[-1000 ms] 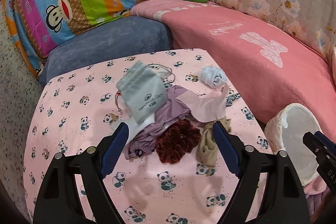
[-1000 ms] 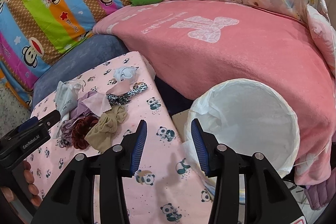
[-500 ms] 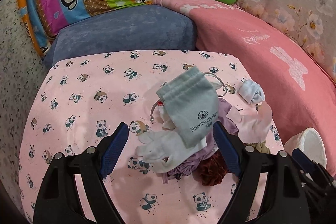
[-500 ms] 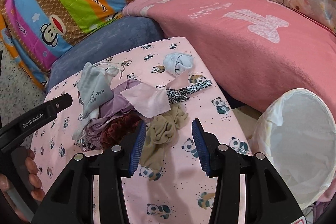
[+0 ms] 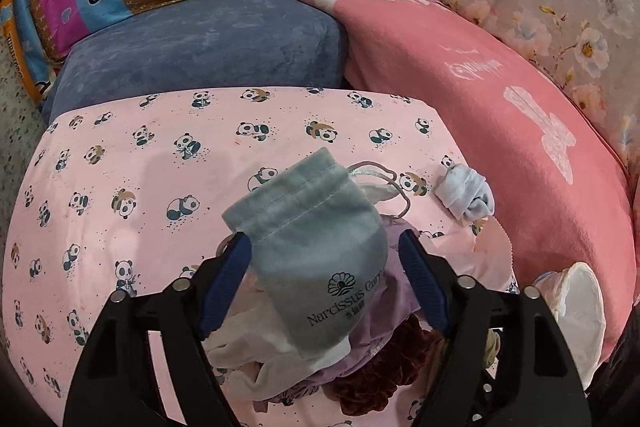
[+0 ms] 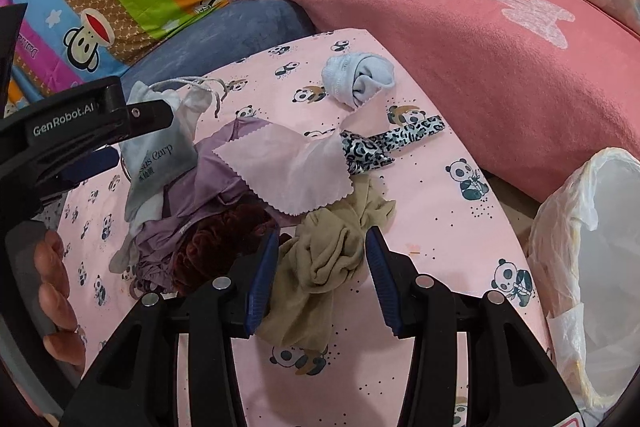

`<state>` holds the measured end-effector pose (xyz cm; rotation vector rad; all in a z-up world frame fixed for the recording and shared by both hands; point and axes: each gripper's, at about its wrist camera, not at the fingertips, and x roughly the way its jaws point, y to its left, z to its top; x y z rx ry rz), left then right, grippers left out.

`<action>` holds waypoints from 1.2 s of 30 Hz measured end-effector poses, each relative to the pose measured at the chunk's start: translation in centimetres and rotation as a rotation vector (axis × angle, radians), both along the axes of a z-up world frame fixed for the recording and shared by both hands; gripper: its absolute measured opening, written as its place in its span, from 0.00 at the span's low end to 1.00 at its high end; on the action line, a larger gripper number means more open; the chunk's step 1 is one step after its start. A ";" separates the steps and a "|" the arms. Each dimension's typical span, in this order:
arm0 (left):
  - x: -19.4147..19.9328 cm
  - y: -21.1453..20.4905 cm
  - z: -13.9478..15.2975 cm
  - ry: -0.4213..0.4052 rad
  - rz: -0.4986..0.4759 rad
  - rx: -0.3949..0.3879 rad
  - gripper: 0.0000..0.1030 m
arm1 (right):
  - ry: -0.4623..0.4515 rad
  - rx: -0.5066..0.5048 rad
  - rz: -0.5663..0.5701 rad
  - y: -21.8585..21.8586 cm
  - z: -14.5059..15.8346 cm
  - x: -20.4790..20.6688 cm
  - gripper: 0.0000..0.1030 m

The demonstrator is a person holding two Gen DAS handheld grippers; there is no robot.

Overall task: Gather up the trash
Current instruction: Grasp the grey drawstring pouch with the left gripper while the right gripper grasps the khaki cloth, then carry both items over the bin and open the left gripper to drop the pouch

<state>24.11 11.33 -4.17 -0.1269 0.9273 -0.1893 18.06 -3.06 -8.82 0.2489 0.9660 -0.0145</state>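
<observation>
— What's that heap sitting on?
— A pink panda-print cloth (image 6: 440, 227). Tan rag (image 6: 332, 251), leopard strip (image 6: 392, 143), rolled pale-blue sock (image 6: 356, 79) lie straight on it.

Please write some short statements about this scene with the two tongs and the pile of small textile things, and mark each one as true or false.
1. The grey drawstring pouch lies between the fingers of the left tongs, whose jaws are closing. True.
2. The right tongs straddle the rolled light-blue sock. False: the beige crumpled cloth is between their fingers; the sock lies further away, near the pink blanket.
3. The white-lined bin stands beside the panda-print cover, not on it. True.
4. The leopard-print strip is already in the bin. False: it lies on the cover.
5. The dark red scrunchie lies apart from the pile. False: it sits in the pile, against the purple cloth.
</observation>
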 end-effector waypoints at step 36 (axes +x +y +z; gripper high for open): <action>-7.6 -5.2 8.7 -0.151 -0.176 -0.095 0.04 | -0.233 0.082 -0.073 -5.5 10.2 -7.7 0.24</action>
